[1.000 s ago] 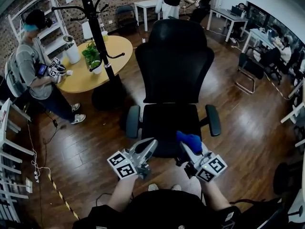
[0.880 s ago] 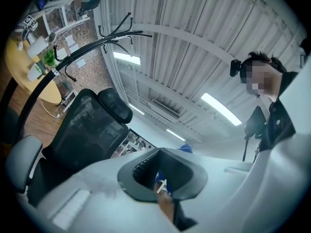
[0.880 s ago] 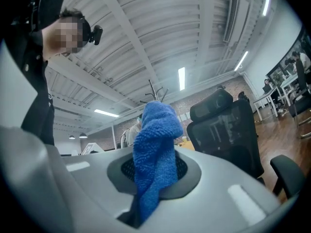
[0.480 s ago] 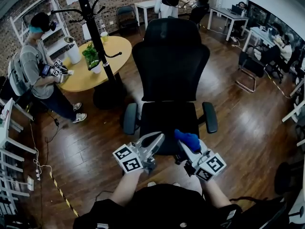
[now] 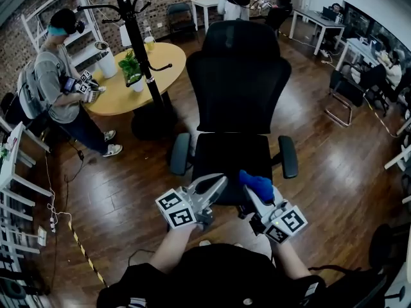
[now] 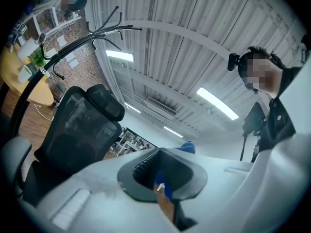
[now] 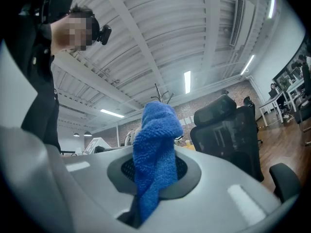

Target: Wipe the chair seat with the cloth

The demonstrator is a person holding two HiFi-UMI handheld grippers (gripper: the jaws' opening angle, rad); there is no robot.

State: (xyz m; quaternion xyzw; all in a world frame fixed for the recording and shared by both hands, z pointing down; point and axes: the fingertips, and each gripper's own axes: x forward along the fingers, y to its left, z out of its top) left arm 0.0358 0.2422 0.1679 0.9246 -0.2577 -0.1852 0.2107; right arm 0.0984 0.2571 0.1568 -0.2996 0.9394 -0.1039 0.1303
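Note:
The black office chair stands straight ahead in the head view, its seat (image 5: pixel 231 159) bare between two armrests. My right gripper (image 5: pixel 253 188) hovers over the seat's front edge, shut on a blue cloth (image 5: pixel 258 185) that sticks out past its tips. In the right gripper view the cloth (image 7: pixel 154 154) hangs from between the jaws of the right gripper (image 7: pixel 155 171), with the chair back (image 7: pixel 228 130) beyond. My left gripper (image 5: pixel 217 183) is beside it at the seat's front left, shut with nothing in it. In the left gripper view the left gripper (image 6: pixel 163 152) points up past the chair back (image 6: pixel 77 130).
A black coat stand (image 5: pixel 138 43) and a round yellow table (image 5: pixel 128 85) with a potted plant (image 5: pixel 133 69) stand at the left rear. A person (image 5: pixel 61 76) with grippers stands by that table. Desks and another chair (image 5: pixel 347 88) are at the right, on wooden floor.
My left gripper has moved forward and right, closer to the seat's front edge and to the right gripper. The right gripper still holds the cloth in about the same place.

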